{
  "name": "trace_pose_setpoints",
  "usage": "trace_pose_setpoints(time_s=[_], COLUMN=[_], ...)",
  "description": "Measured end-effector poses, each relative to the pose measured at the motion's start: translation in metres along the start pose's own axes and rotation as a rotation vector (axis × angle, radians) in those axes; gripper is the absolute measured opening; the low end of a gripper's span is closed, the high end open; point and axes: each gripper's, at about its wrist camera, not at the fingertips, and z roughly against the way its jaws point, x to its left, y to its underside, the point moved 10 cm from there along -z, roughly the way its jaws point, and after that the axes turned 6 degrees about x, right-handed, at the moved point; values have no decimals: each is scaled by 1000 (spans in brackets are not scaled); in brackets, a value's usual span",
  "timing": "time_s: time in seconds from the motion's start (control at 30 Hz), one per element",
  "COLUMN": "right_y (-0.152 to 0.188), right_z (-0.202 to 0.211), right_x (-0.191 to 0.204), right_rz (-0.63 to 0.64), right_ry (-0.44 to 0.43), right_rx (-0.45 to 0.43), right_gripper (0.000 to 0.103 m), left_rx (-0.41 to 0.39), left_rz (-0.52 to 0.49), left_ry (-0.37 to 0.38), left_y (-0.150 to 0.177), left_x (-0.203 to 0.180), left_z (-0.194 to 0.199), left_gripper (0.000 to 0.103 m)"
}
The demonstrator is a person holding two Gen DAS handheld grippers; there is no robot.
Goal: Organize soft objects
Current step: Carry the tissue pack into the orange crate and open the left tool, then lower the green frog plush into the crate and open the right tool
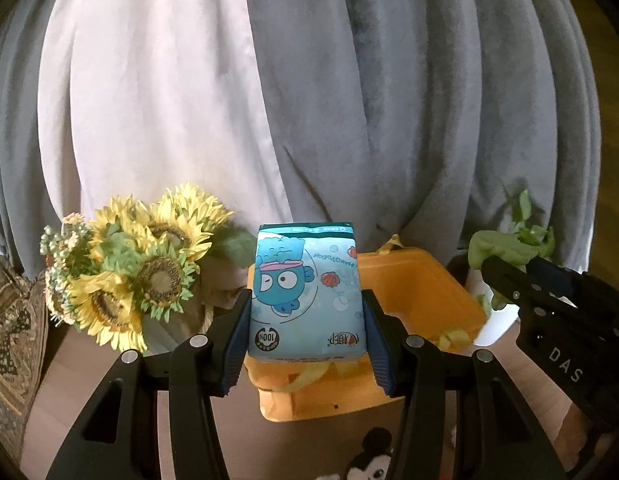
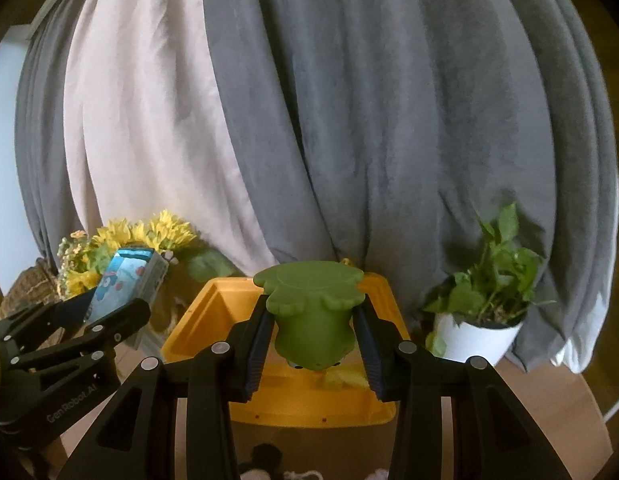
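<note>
Your left gripper (image 1: 307, 320) has its blue-padded jaws partly closed on a soft blue tissue pack printed with a cartoon fish (image 1: 305, 292), one pad pressed to each side, and you hold the pack just above the near part of the yellow plastic storage bin (image 1: 429, 292). Your right gripper (image 2: 314, 334) is likewise partly closed, clamped on a soft green rubbery frog-shaped toy (image 2: 313, 308) that hangs head down over the middle of the same bin, its flat feet spread above the pads. Both items are off the surface and neither touches the bin. Inside the bin, under the two held items, lie pale yellow soft pieces (image 2: 345, 378); you cannot tell what they are. In front of the bin, a black-and-white cartoon mouse plush (image 1: 373, 460) lies on the brown tabletop (image 1: 73, 368). Left of the bin stands a bunch of artificial yellow sunflowers (image 1: 141, 268), and beyond those a patterned brown cushion (image 1: 9, 320). Right of the bin sits a leafy green plant in a white pot (image 2: 481, 320). Behind the bin hang grey and pale pink curtains (image 2: 349, 120).
</note>
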Motion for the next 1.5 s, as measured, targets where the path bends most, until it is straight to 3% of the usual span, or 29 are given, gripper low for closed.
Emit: trace_pose_setpoints(time_s=[0.3,0.77,1.0,1.1,1.2,1.5], right_y=[7,31,37,38,39,35], right_z=[-63,-137,-154,-157,-159,-144], right_x=[-5,-24,-25,-24,-24,-30], right_rz=[-20,-61,-57,-49,-45,-61], right_ry=[-17,10,11,11,19,41], right_rx=[97,263,309,318,321,293], right_gripper=[42,42,42,43,54,56], left_rx=[71,216,260,263,259,237], left_rz=[-2,-18,-3,3,11,22], left_ry=[-9,45,55,50,43,33], left_y=[-1,18,24,24,23,21], left_x=[5,-7,-3,-4,-2,-1], left_z=[-58,-138,-154,-156,-157,-135], left_gripper=[51,51,52,62,69,77])
